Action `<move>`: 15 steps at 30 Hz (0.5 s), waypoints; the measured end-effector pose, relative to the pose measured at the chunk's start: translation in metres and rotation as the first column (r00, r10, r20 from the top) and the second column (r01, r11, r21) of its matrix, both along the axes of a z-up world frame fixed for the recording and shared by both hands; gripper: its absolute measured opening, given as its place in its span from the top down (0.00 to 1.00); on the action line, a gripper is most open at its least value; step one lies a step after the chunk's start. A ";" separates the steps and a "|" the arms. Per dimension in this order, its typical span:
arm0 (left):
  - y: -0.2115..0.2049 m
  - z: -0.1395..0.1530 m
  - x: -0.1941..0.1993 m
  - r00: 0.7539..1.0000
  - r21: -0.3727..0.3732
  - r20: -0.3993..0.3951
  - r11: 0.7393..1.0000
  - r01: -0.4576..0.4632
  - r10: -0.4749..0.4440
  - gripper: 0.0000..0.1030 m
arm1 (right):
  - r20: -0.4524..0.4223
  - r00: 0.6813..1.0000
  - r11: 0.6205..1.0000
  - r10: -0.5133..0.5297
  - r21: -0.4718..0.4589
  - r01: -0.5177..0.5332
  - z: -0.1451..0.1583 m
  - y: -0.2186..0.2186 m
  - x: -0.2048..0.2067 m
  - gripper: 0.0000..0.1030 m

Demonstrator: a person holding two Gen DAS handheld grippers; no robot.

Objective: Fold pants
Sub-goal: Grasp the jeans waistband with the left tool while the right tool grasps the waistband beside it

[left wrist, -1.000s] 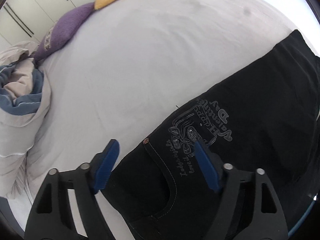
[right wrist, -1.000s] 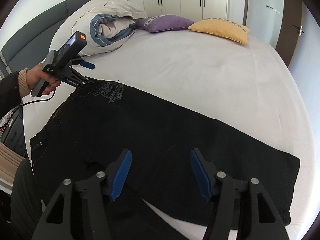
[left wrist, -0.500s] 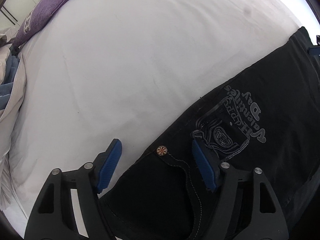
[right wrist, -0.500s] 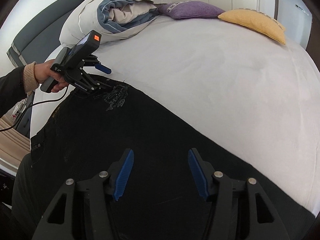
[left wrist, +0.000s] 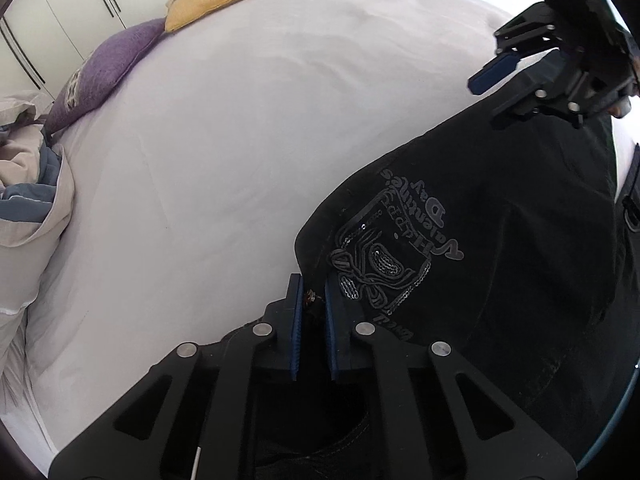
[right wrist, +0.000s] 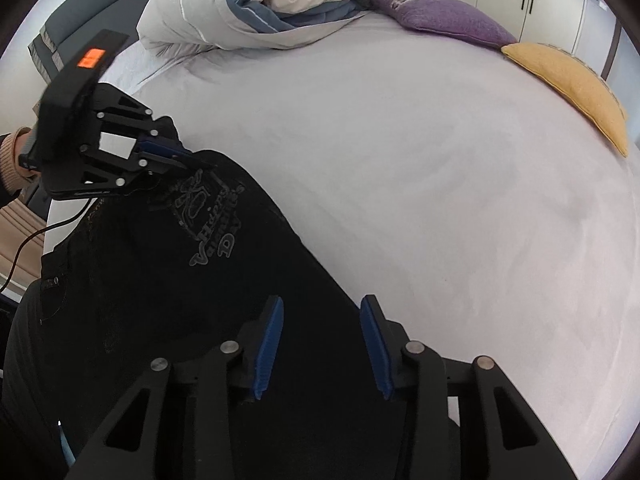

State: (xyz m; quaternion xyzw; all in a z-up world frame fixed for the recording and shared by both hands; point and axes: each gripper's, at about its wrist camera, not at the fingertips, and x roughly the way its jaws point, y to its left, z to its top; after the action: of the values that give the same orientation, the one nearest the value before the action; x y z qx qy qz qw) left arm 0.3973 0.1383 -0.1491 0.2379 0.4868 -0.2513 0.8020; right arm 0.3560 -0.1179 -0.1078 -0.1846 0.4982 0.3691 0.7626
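Black pants (left wrist: 500,248) with a grey "Happy Valentine's Day" print lie spread on a white bed. My left gripper (left wrist: 312,292) is shut on the pants' waistband corner by the rivet, lifting the edge a little. It also shows in the right wrist view (right wrist: 188,160), pinching the same corner of the pants (right wrist: 168,280). My right gripper (right wrist: 320,320) is open, its blue fingers straddling the far edge of the pants leg. It shows in the left wrist view (left wrist: 516,80) at the upper right, open above the cloth.
The white bed sheet (right wrist: 440,184) stretches beyond the pants. A rolled grey-blue duvet (right wrist: 272,0), a purple cushion (right wrist: 444,16) and a yellow cushion (right wrist: 572,84) lie at the head. Wardrobe doors stand behind.
My left gripper has closed on the waistband corner and raised it. My right gripper has moved along the pants leg toward the waist and narrowed a little, still open.
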 end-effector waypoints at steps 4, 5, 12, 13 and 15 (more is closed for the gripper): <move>0.002 0.006 -0.021 0.998 0.018 0.056 0.999 0.031 -0.032 0.92 | -0.014 1.000 1.000 0.022 -0.005 -0.022 -0.005 0.010 0.008 0.62; -0.004 0.009 -0.032 0.997 0.021 0.073 0.999 0.035 -0.036 0.92 | -0.017 0.999 0.999 0.034 -0.007 -0.034 -0.006 0.013 0.008 0.62; -0.012 0.020 -0.067 0.987 0.031 0.152 0.999 0.045 -0.049 0.92 | -0.042 0.992 0.990 0.117 -0.077 -0.120 -0.016 0.034 0.007 0.64; -0.012 0.020 -0.070 0.986 0.034 0.160 0.998 0.048 -0.053 0.92 | -0.048 0.992 0.990 0.119 -0.077 -0.122 -0.017 0.035 0.009 0.66; -0.013 0.022 -0.072 0.984 0.028 0.173 0.998 0.048 -0.052 0.92 | -0.060 0.990 0.988 0.127 -0.084 -0.132 -0.020 0.038 0.012 0.71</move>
State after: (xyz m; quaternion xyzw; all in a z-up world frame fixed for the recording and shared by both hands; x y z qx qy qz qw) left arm 0.3255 0.1254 -0.1269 0.2807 0.4118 -0.2437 0.8320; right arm 0.3678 -0.0795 -0.1281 -0.2397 0.5212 0.4006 0.7144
